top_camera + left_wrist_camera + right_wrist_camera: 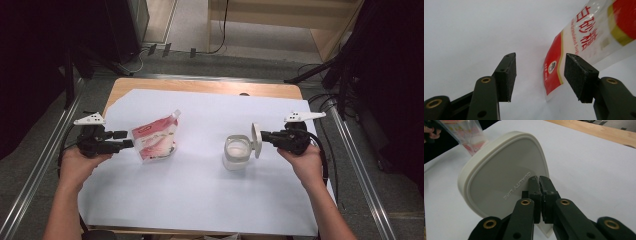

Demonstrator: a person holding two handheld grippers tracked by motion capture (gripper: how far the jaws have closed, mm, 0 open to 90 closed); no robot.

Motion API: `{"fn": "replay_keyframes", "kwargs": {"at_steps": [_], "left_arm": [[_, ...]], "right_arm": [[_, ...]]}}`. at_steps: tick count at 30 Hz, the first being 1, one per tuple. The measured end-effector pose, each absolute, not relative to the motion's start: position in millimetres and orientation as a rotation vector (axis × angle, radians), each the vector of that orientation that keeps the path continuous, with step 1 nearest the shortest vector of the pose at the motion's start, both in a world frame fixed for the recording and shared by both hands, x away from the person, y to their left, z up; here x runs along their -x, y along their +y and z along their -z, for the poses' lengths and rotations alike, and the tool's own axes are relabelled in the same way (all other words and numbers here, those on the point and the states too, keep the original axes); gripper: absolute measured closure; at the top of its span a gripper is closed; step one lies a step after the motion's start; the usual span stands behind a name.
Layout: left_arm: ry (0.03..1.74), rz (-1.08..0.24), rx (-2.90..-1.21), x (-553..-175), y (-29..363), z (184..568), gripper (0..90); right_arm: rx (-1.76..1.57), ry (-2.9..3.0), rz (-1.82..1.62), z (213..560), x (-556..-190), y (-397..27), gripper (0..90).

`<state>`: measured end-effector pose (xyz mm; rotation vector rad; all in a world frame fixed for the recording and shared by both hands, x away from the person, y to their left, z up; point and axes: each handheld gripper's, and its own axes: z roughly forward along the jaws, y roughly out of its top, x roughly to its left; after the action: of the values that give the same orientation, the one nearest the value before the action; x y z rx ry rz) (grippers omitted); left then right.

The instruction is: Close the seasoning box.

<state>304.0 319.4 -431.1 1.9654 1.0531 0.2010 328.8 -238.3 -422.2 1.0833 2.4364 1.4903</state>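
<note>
Our right gripper [539, 180] pinches the lid [499, 170] by a thin tab — it could twist loose; our left gripper [539, 75], jaws apart, merely brackets the sugar pouch [155, 140] — it could tip.

Wooden table [200, 86] under white sheet [200, 200], grey floor [30, 165], pale wooden furniture [300, 20] behind.

The high view looks forward and down over the white sheet [200, 200]. Each of the 2 gripper views sits close behind its own jaws. The sugar pouch [154, 139], upper right in the left gripper view, probably reappears blurred at upper left in the right gripper view.
</note>
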Motion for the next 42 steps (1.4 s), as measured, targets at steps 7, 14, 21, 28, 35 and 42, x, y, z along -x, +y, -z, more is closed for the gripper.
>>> {"fn": "replay_keyframes", "kwargs": {"at_steps": [7,14,21,28,35,42], "left_arm": [[1.041,-0.206,-1.957,-302.8,318.6,427.7,44.4],[1.044,-0.203,-1.983,-303.9,316.5,430.1,44.3],[1.037,-0.207,-1.968,-302.9,316.5,427.0,44.4],[1.035,-0.204,-1.993,-303.5,313.4,428.9,44.3],[1.037,-0.201,-1.987,-302.5,313.9,428.4,44.1],[1.037,-0.198,-1.996,-302.7,313.7,428.9,43.5]], "right_arm": [[-1.026,2.463,-1.474,421.2,-325.5,-227.5,87.5],[-0.965,2.453,-1.478,415.0,-320.3,-221.3,78.3],[-0.957,2.428,-1.474,414.7,-319.5,-226.6,64.2],[-0.987,2.395,-1.473,417.4,-318.2,-236.8,58.6],[-1.01,2.341,-1.505,419.9,-314.9,-249.3,50.3],[-1.051,2.304,-1.504,423.7,-314.0,-262.1,43.8]]}}
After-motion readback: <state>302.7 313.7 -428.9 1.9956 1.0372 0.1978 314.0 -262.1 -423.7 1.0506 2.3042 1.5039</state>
